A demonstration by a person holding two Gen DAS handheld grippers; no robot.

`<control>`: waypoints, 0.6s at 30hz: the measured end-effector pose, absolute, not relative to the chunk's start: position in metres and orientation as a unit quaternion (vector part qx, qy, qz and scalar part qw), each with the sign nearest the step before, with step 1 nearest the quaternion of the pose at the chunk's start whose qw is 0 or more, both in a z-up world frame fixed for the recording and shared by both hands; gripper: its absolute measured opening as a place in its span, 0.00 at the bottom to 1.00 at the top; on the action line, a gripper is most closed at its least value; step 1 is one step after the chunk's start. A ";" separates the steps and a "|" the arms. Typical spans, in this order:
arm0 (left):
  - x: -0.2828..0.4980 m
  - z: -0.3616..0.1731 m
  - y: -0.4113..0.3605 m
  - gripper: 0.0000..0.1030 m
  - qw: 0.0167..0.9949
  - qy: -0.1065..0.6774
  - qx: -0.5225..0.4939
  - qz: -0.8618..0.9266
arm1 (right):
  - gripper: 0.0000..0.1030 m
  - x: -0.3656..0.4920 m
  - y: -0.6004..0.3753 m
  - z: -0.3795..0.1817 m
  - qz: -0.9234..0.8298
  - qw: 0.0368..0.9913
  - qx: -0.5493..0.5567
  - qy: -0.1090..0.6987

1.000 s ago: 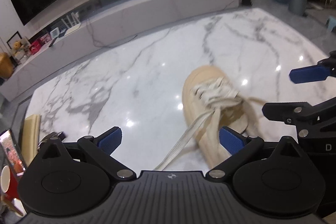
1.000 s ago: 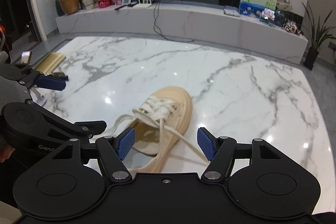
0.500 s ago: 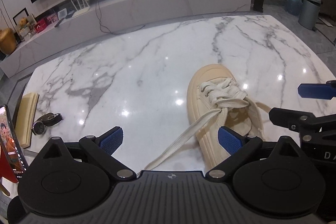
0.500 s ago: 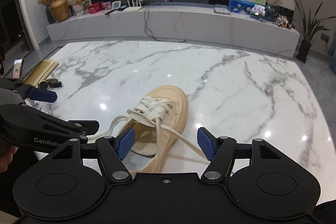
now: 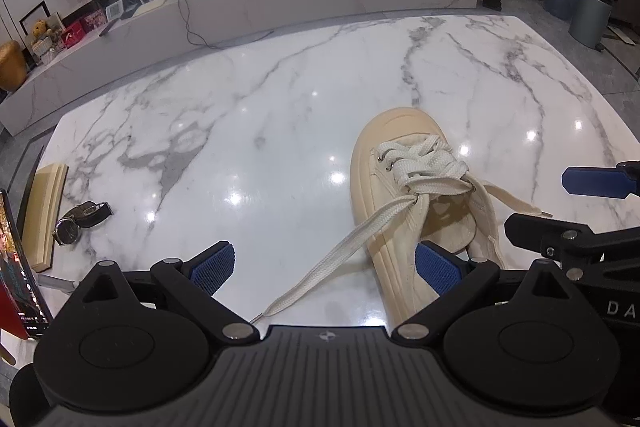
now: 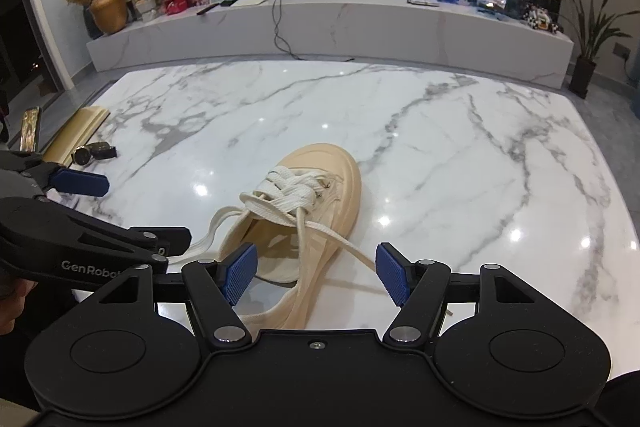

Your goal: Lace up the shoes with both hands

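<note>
A cream shoe (image 5: 404, 163) stands on the white marble table (image 5: 260, 115), toe pointing away from me, its upper eyelets laced. In the left wrist view one loose lace end (image 5: 340, 259) runs down-left off the shoe's side, passing between the wide-apart blue pads of my left gripper (image 5: 324, 265) without touching them. In the right wrist view my right gripper (image 6: 316, 273) is open over the shoe's heel opening (image 6: 280, 247). The other lace end (image 6: 344, 247) crosses toward its right pad, untouched. Each gripper's fingers (image 6: 80, 183) show at the edge of the other view.
At the table's left edge lie a wristwatch (image 5: 78, 223), a pale wooden block (image 5: 44, 211) and a lit phone (image 5: 16, 267). A low marble console (image 6: 320, 23) with a router, frames and a vase runs behind the table. A hand (image 6: 12, 299) shows at far left.
The left wrist view has rolled level and gone from blurred to sharp. Both grippers stay open and the shoe and laces lie as before.
</note>
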State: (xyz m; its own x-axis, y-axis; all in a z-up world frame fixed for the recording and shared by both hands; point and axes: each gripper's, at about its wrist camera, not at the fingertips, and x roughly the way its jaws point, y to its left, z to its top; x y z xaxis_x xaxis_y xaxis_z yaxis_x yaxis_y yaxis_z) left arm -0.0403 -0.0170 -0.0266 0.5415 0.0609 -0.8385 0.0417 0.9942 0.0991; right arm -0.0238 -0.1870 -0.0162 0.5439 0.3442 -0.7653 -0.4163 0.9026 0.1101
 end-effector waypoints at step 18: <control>-0.040 -0.029 -0.017 0.95 0.872 0.486 0.053 0.006 | 0.61 -0.024 -0.185 -0.017 0.223 0.875 -0.050 0.428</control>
